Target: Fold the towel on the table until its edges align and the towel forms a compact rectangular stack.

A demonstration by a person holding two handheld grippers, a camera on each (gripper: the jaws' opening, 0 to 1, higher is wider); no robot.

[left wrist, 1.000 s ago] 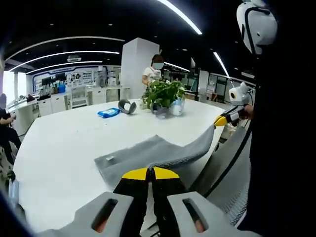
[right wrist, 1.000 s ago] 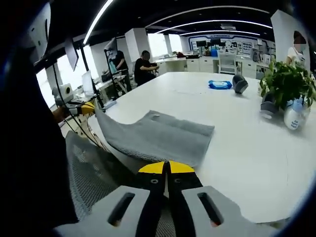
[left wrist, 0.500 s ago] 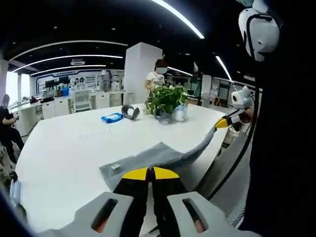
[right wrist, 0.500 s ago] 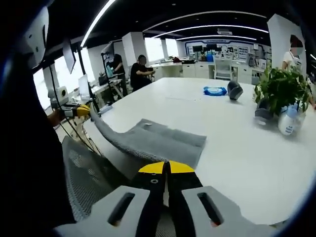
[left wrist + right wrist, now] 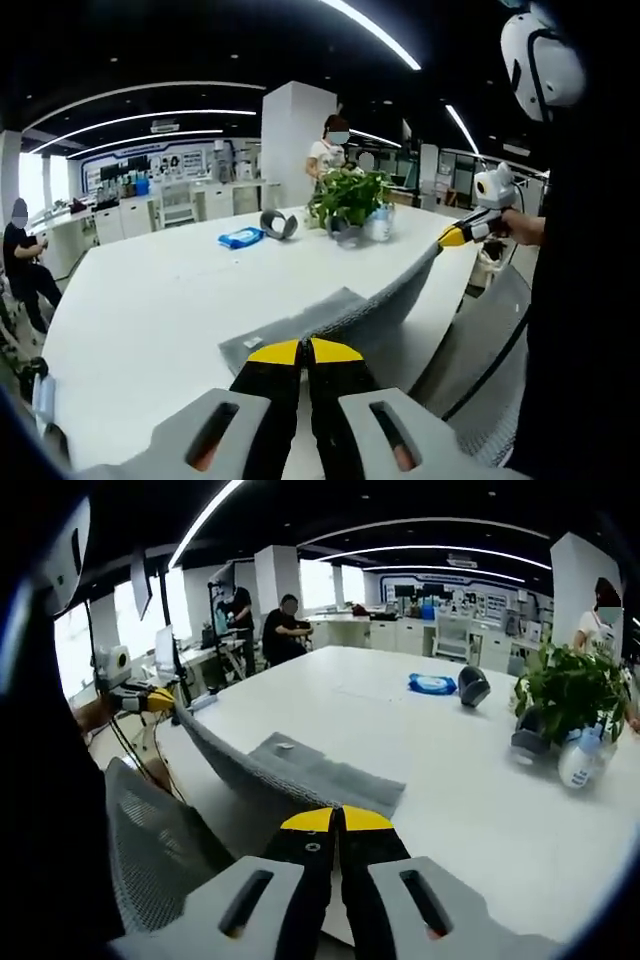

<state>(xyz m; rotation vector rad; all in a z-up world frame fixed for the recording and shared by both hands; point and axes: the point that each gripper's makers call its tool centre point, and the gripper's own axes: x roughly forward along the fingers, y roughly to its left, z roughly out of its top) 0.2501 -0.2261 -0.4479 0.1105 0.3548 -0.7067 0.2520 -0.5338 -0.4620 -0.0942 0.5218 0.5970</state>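
Between both jaws (closed): towel [image 5: 330, 318] corners.

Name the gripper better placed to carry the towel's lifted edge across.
Both, about equally: the left gripper and right gripper each pinch one corner of the towel's raised edge, so move them together.

Grey towel [image 5: 300, 775] draped off white table [image 5: 480, 810], right gripper [image 5: 337, 821] jaws closed on it
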